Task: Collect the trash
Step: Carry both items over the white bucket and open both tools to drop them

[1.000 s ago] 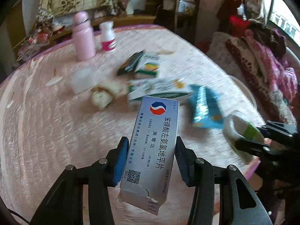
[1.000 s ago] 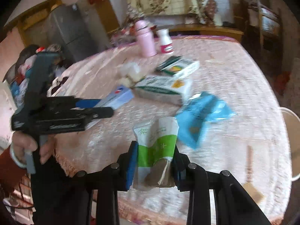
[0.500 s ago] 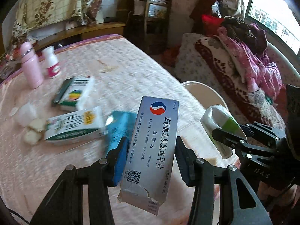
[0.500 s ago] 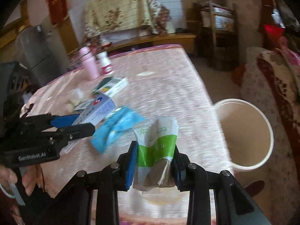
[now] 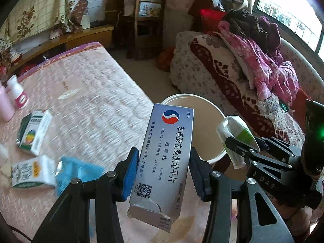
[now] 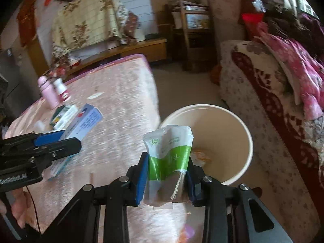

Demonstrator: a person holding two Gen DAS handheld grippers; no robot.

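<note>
My left gripper (image 5: 162,172) is shut on a grey-blue medicine box (image 5: 164,158) with a torn lower end, held near the table's right edge. My right gripper (image 6: 166,174) is shut on a green and white packet (image 6: 169,151); it also shows in the left wrist view (image 5: 235,135). A cream bin (image 6: 222,125) stands on the floor by the table, just ahead of both grippers (image 5: 204,125). Something orange lies in its bottom. A blue wrapper (image 5: 77,172) and two white boxes (image 5: 32,172) (image 5: 36,131) lie on the pink tablecloth (image 5: 91,111).
A pink bottle (image 6: 47,95) and a white bottle (image 6: 61,90) stand at the table's far left. A sofa (image 6: 273,101) with pink bedding is right of the bin. A wooden shelf (image 6: 194,34) stands at the back. A scrap of paper (image 5: 68,95) lies on the cloth.
Both grippers have swung right from over the table toward the bin, each still holding its item. The bin is now close ahead.
</note>
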